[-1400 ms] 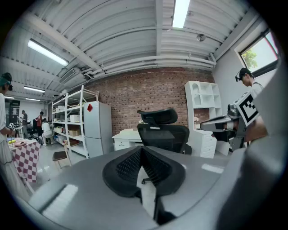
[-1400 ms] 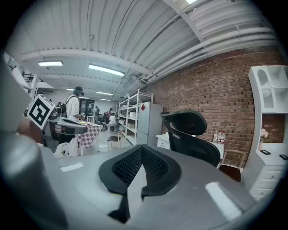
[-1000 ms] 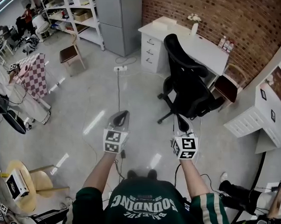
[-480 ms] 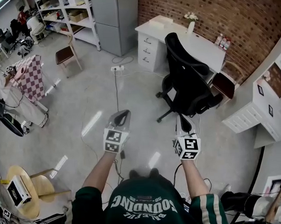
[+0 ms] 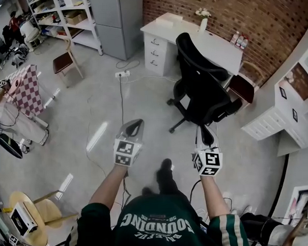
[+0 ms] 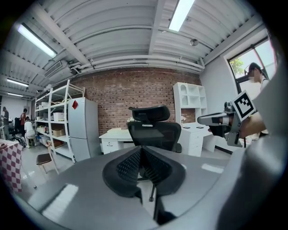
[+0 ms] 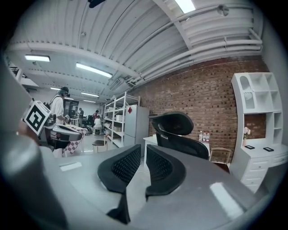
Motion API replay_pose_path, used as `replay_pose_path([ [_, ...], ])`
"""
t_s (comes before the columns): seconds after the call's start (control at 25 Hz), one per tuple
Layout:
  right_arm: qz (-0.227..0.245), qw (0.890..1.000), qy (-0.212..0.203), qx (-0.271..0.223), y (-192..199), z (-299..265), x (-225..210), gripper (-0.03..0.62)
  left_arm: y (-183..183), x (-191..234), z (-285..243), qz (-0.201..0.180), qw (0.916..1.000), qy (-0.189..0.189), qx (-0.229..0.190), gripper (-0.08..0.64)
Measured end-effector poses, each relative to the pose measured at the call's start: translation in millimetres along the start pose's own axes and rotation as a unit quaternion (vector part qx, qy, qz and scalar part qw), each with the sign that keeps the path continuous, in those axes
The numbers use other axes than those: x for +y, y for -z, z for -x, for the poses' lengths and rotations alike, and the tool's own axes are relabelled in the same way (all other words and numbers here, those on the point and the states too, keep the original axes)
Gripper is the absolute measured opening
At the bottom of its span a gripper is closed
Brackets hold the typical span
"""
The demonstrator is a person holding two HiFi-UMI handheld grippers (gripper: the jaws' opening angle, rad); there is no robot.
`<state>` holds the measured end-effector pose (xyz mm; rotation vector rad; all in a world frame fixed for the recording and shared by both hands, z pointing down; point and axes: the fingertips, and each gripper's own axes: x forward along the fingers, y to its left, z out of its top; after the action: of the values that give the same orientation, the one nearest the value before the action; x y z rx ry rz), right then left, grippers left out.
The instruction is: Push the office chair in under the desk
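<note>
Head view: I'm still short of the black mesh-back office chair [image 5: 206, 87], which stands just outside the white table [image 5: 211, 43]; left gripper [image 5: 135, 125] jaws closed and empty, right gripper [image 5: 205, 138] jaws just cracking open on nothing, so next I'd reach the backrest and push.

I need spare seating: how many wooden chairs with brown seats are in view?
2: one wooden chair by the shelving, upper left; the other at the right end of the white desk. Others may be hidden.
</note>
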<state>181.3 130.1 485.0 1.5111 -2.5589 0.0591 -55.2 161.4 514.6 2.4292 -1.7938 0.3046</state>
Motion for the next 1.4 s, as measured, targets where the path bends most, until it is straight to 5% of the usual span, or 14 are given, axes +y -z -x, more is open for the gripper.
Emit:
replay_pose_path([
  [0.68, -0.006, 0.999, 0.039, 0.018, 7.4, -134.9, -118.9, 0.058, -26.4, 33.4, -177.2, 0.006, 0.9996, 0.015, 0.024, 0.011],
  [0.96, 0.073, 0.987, 0.138, 0.036, 13.1, -157.1, -216.6, 0.236, -14.8, 35.2, -230.6, 0.004, 0.9988, 0.012, 0.047, 0.011],
  [1.4, 0.049, 0.98, 0.14, 0.134, 77.8, -193.4, -275.8, 0.302, -17.6, 38.6, -283.8, 0.007, 0.9979, 0.014, 0.062, 0.011],
])
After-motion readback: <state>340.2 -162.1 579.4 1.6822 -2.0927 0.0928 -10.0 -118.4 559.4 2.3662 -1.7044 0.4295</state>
